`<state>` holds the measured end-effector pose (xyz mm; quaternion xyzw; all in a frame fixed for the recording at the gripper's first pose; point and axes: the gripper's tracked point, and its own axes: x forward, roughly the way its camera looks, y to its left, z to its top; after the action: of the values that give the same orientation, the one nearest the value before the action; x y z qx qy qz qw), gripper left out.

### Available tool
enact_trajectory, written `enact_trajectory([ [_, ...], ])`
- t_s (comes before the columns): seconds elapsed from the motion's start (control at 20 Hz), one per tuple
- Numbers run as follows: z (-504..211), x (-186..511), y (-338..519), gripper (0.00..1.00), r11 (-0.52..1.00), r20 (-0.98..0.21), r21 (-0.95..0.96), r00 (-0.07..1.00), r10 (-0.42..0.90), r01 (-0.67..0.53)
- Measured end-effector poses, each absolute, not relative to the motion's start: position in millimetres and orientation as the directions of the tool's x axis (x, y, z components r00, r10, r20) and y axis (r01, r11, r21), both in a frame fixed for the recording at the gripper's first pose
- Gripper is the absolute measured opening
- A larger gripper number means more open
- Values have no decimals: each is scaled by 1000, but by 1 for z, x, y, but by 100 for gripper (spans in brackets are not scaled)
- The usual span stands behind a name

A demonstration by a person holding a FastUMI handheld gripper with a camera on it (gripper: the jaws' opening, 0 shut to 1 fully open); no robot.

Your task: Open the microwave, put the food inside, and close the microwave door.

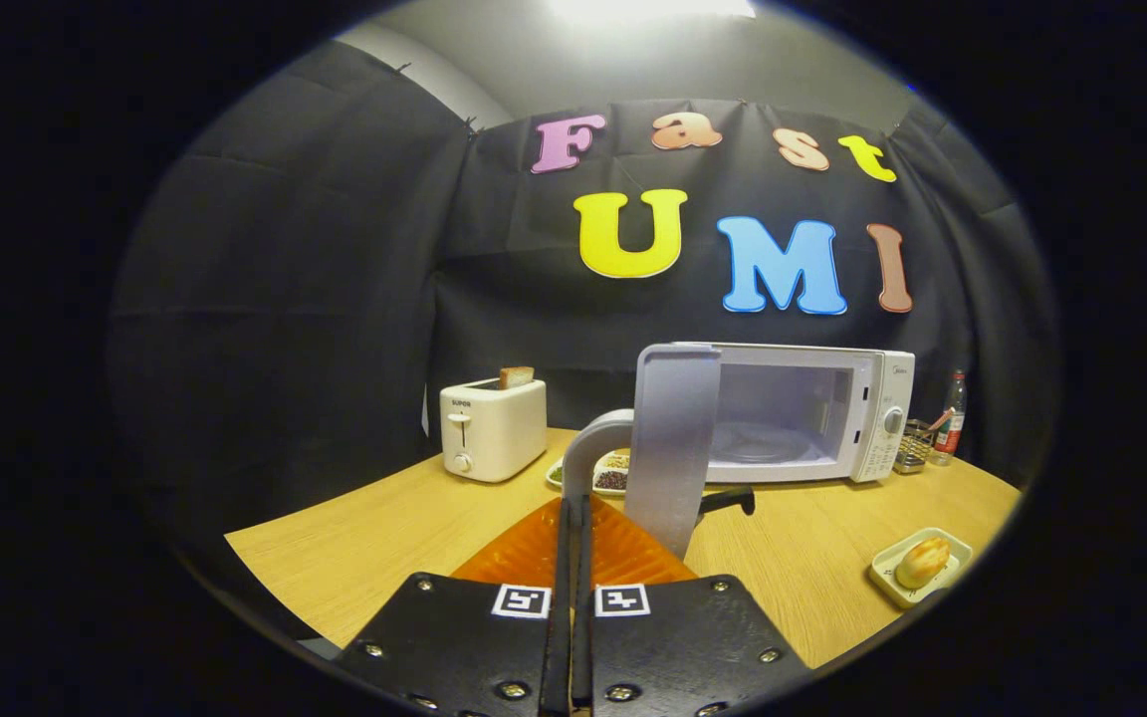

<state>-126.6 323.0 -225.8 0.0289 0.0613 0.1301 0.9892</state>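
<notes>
Hidden: the microwave door [675, 438] swings out toward the camera and is seen almost edge-on, so it covers the left part of the oven cavity; the small dishes [605, 474] behind its handle [588, 453] are partly blocked and their contents are hard to make out; the items [935, 430] at the right end of the microwave are too small to tell beyond a bottle and a wire rack.
Microwave [812, 413]: a white box standing on the wooden table [384, 548] against the booth wall, door open, cavity bare with a round turntable on its floor, control knob on the right panel.
Food [922, 562]: a pale golden bun lying in a small rectangular tray [954, 551] near the table's front right edge.
Toaster [492, 428]: white, at 11 o'clock from the jaws, a slice of bread standing out of its slot.
Jaws: the gripper [573, 518] has its fingers drawn together with no gap visible, nothing between them; whether they touch the door handle just ahead cannot be told.
Position: the door stands at 12 to 1 o'clock, right beyond the fingertips; the microwave body at 1 o'clock beyond it; the food at 3 o'clock, well apart from the jaws.
</notes>
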Motion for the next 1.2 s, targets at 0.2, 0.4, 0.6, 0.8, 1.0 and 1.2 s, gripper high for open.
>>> enact_trajectory([
  [0.2, -188, -160, 304, 3, 885, -47, 191, 897, 439, -424],
  [0.4, -176, -172, 232, 5, 864, -18, 178, 877, 481, -470],
  [0.6, -200, -166, 180, 19, 830, -74, 161, 832, 550, -534],
  [0.8, -230, -152, 117, 59, 856, -158, 152, 843, 514, -494],
  [1.0, -260, -141, 58, 82, 888, -220, 139, 860, 460, -439],
  [1.2, -301, -132, -5, 94, 948, -308, 93, 897, 317, -303],
])
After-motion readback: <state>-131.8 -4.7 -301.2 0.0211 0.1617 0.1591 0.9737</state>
